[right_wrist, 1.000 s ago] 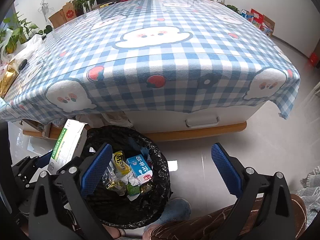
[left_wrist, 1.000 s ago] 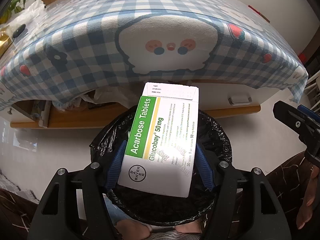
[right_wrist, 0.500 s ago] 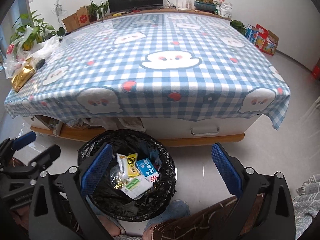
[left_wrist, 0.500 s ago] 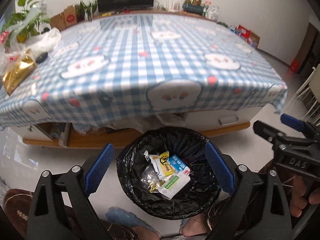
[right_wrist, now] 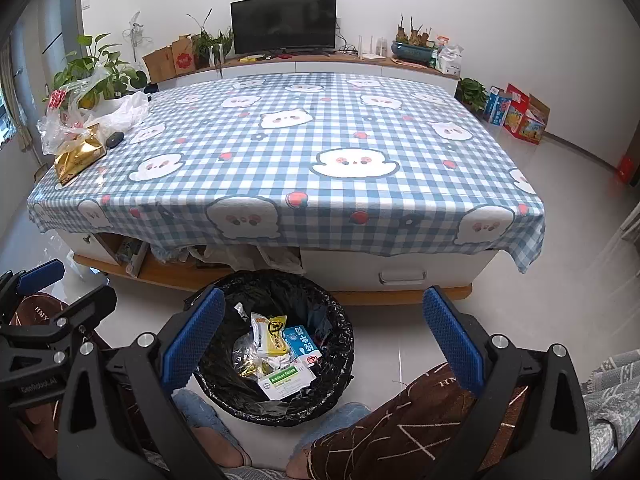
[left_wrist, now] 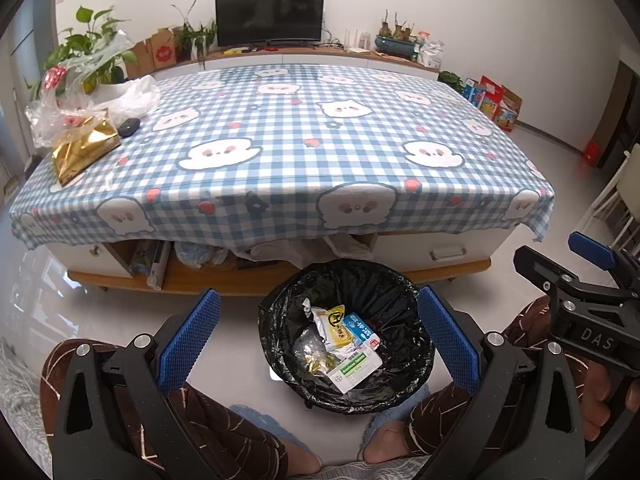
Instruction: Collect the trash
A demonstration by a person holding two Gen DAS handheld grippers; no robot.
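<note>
A black-lined trash bin (left_wrist: 404, 300) stands on the floor in front of the table; it also shows in the right wrist view (right_wrist: 340, 320). Inside lie a white and green tablet box (left_wrist: 354, 370) (right_wrist: 286, 380), a yellow packet (left_wrist: 336, 320) (right_wrist: 274, 332), a blue carton (left_wrist: 362, 328) (right_wrist: 302, 340) and foil wrappers. My left gripper (left_wrist: 318, 340) is open and empty, high above the bin. My right gripper (right_wrist: 320, 340) is open and empty, beside the left one (right_wrist: 52, 320).
A table with a blue checked cloth (left_wrist: 280, 152) (right_wrist: 320, 160) fills the middle. A gold bag (left_wrist: 82, 148) (right_wrist: 76, 156), clear plastic bags (left_wrist: 80, 92) and a dark object (left_wrist: 129, 126) lie at its far left corner. The person's legs (left_wrist: 180, 420) flank the bin.
My left gripper opened and let go of the tablet box, which now lies in the bin. Both grippers rose and drew back, so the whole table shows.
</note>
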